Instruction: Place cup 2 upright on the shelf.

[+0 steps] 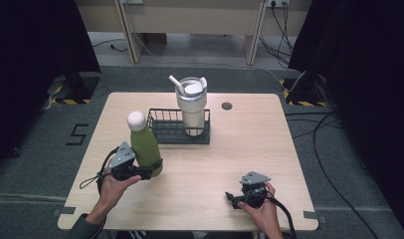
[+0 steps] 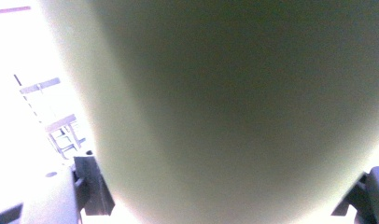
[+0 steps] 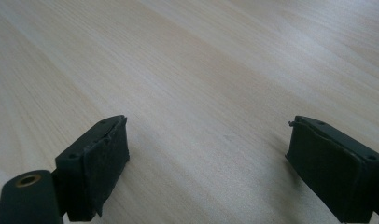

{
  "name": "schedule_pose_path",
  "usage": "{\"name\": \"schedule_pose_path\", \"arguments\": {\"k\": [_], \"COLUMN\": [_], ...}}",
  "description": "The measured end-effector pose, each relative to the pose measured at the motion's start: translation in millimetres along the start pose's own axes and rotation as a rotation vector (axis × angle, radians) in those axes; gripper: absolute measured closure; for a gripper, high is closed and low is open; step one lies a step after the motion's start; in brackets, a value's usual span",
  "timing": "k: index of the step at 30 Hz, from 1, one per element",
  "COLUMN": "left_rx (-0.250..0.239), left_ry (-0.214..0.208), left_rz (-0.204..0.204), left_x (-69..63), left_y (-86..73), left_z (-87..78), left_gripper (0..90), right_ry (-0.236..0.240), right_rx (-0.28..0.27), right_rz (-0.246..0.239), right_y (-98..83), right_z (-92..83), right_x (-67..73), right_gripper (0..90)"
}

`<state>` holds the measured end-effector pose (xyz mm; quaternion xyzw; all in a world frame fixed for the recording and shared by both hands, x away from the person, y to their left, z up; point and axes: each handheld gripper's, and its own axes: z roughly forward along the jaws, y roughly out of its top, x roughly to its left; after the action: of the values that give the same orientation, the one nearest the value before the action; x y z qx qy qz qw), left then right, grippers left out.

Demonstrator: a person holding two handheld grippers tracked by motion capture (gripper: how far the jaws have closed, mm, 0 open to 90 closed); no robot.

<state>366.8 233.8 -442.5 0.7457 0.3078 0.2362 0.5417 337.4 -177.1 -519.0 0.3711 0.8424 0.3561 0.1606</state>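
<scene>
Gripping the green bottle (image 1: 145,144) low, the left gripper (image 1: 148,172) should lift it upright toward the basket (image 1: 165,133) (right gripper (image 1: 233,199) fingers idle, spread apart).

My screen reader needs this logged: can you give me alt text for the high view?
The left gripper clasps the base of an upright green bottle on a wooden table. Behind it, a cream tumbler stands in a black wire basket; the right gripper rests open near the front edge.
</scene>
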Motion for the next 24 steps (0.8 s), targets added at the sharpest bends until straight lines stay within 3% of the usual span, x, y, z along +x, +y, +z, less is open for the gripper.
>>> {"name": "schedule_pose_path", "arguments": {"k": [15, 20, 24], "left_rx": [-0.005, -0.004, 0.002], "left_ry": [0.015, -0.011, -0.007], "left_rz": [0.002, -0.015, -0.001], "left_x": [13.7, 15.8, 17.7], "left_y": [21.1, 29.9, 36.6], "left_z": [12.3, 16.2, 18.5], "left_gripper": [20.4, 20.4, 20.4], "right_ry": [0.000, 0.000, 0.000], "right_rx": [0.001, 0.000, 0.000], "right_rz": [0.001, 0.000, 0.000], "right_y": [0.0, 0.0, 0.0], "right_z": [0.0, 0.0, 0.0], "right_x": [0.0, 0.0, 0.0], "right_gripper": [12.8, 12.8, 12.8]}}
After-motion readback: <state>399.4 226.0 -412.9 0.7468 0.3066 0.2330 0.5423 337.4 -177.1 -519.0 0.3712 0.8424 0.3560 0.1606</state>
